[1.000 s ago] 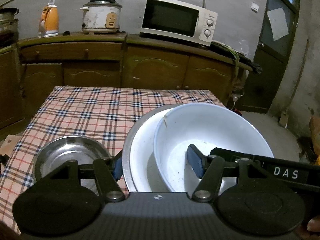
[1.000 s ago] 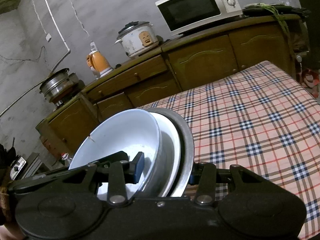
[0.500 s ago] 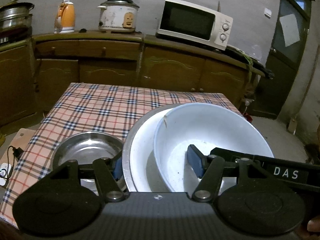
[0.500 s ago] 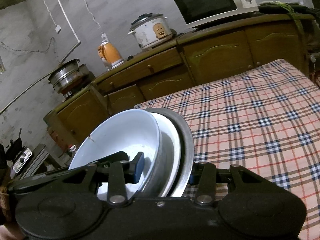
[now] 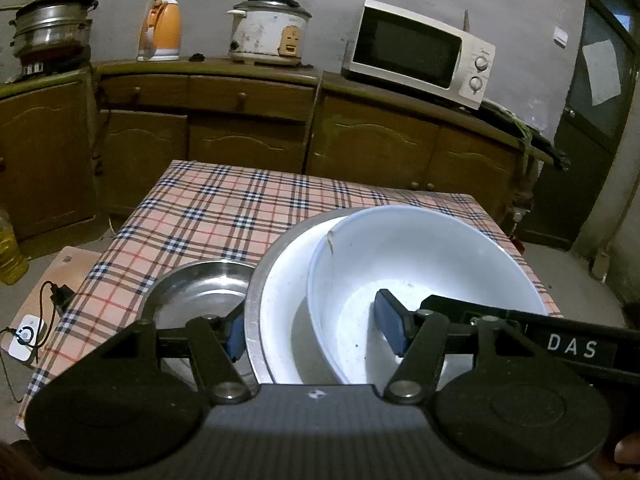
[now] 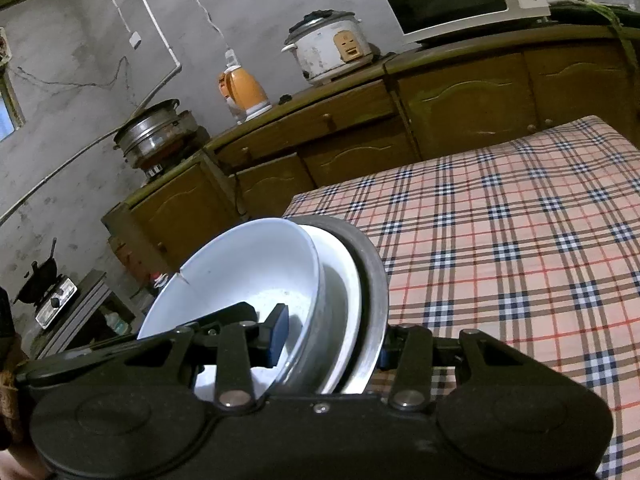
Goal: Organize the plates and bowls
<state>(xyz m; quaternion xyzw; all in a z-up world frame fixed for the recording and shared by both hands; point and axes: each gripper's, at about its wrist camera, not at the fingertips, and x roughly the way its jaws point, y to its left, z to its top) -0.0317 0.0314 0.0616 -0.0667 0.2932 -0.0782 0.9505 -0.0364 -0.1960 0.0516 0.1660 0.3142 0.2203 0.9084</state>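
Two nested bowls: deep white bowl (image 5: 424, 264) is seated inside wide steel-rimmed basin (image 5: 280, 292), carried above checked tablecloth (image 5: 224, 216).
Left gripper (image 5: 316, 328): jaws clamped across both rims.
Right gripper (image 6: 332, 340): clamped likewise.
Shallow steel dish (image 5: 196, 292): rested on cloth.

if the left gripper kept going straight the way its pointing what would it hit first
The left gripper is already clamped on the stacked bowls, so those fill its path. Beyond them, probably the checked tablecloth; the small steel dish sits left of that line.
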